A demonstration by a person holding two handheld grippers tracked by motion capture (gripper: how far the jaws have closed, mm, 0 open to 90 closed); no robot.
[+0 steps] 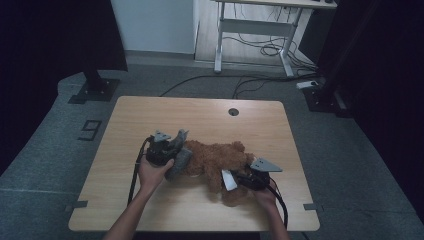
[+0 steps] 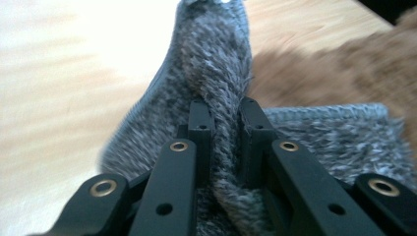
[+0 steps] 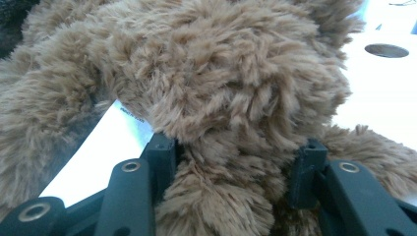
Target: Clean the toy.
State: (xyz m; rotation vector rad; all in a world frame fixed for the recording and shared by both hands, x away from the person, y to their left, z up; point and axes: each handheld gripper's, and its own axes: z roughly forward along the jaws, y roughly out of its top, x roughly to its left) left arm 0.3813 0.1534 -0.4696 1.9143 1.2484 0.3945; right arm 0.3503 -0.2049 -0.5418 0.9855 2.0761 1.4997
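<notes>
Item: brown teddy bear (image 1: pixel 220 160), lying lengthwise across the table (image 1: pixel 200 115), long axis running from my left hand to my right. Grey knitted garment (image 1: pixel 180 157) at its left end, bunched in my left gripper (image 1: pixel 167 145), jaws pinched on it. My right gripper (image 1: pixel 245 179) clamps a plush limb beside the white tag (image 3: pixel 105 147).

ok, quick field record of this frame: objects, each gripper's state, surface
surface: wooden table, round hole near far edge
main object: brown teddy bear lying on the table
second object: grey knit garment at the bear's left end
left gripper: shut on a fold of the garment
right gripper: jaws clamped on a plush limb of the bear
other: white tag on the bear, beside the right jaws
</notes>
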